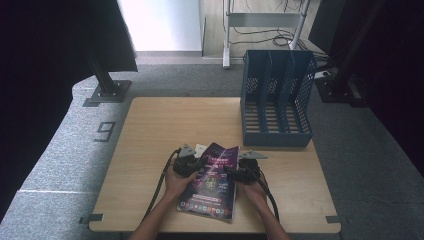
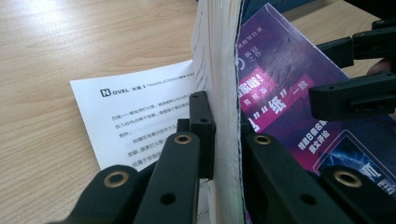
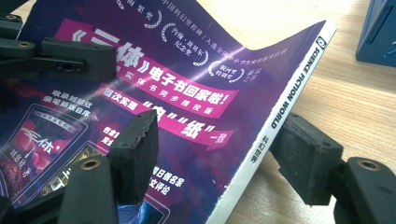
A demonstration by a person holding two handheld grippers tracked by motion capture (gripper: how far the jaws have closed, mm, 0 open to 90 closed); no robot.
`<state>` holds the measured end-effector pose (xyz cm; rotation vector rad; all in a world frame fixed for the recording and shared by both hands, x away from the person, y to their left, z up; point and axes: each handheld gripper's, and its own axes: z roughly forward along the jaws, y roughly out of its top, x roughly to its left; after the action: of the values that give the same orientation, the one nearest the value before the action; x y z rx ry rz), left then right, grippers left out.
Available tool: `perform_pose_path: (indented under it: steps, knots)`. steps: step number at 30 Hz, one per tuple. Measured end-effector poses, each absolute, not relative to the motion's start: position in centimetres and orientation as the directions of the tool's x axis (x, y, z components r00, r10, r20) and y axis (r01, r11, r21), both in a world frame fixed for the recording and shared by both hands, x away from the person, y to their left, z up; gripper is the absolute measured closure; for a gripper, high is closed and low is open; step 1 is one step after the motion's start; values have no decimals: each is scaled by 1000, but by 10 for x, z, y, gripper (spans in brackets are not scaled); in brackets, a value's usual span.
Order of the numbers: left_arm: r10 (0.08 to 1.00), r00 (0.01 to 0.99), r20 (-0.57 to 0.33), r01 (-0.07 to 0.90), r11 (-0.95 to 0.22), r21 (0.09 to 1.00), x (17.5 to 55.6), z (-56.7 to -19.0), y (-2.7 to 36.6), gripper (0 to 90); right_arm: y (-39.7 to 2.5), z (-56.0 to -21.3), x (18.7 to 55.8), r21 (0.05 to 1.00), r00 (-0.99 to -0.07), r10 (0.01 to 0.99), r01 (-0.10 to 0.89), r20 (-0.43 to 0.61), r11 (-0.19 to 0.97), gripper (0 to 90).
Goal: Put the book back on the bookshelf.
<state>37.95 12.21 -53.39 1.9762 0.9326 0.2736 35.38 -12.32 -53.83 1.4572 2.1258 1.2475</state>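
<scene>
A person's two hands come in at the near edge of the worktop (image 1: 150, 125). The left tool (image 1: 187, 162) pinches the page edge of a purple magazine (image 1: 212, 182), with its jaws tight on the paper. The right tool (image 1: 245, 170) sits by the spine with its jaws apart, one on each side. A white sheet (image 2: 135, 116) lies under the magazine. Farther back stands a blue file rack (image 1: 276, 97).

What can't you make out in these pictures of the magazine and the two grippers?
- Left gripper view: the magazine covers most of the printed sheet.
- High view: the magazine's cover text is too small to read.
- Right gripper view: the file rack is cut off by the frame edge.
</scene>
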Motion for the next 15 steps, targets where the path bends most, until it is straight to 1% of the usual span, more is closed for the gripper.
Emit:
perform_pose_path:
  steps: [15]
  knots:
    - [709,682,-178,531,-313,787,385,-540,124,862,-120,-541,360,769,-458,855,629,244,118,329]
